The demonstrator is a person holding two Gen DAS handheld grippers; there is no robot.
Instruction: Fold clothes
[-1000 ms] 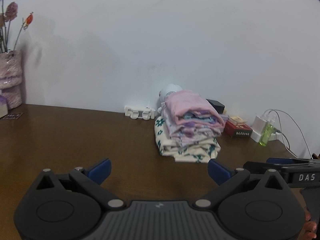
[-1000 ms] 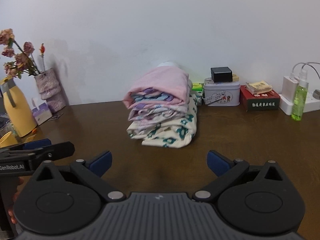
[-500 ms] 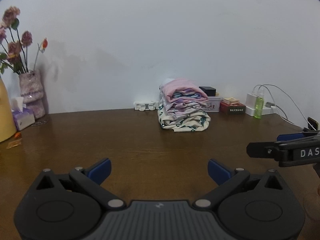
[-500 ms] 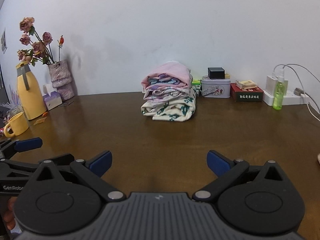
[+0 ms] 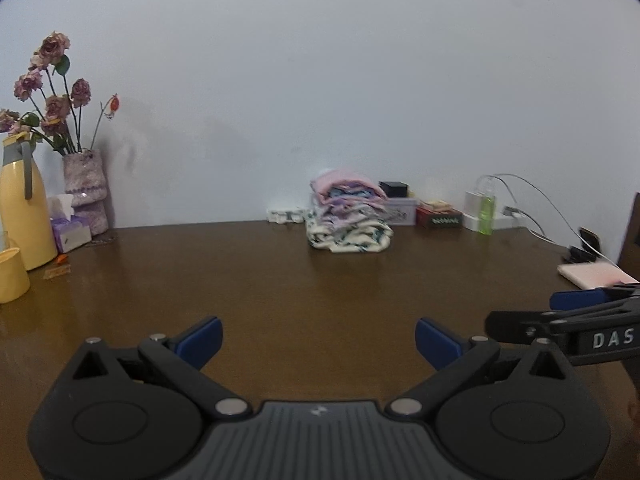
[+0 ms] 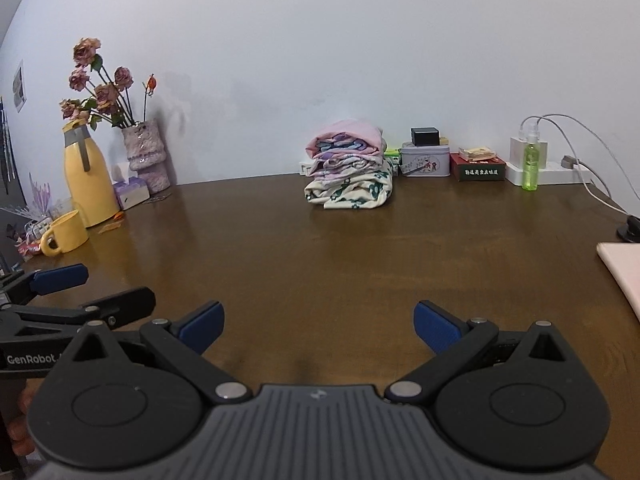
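I've pulled both grippers back; the clothes stack (image 6: 349, 170) now sits small at upper centre, folded, near the wall on the surface (image 6: 360, 264). Left gripper (image 5: 318, 340) and right gripper (image 6: 318, 326) fingers are spread, holding nothing. No loose garment shows, so folding looks finished. The tin (image 6: 425, 160) beside the stack is closed.

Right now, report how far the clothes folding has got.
Done: a stack of folded clothes sits at the back of the table by the wall. In hand: nothing; the left gripper and right gripper are both open and empty. Left: no unfolded garment shows, so it looks finished.
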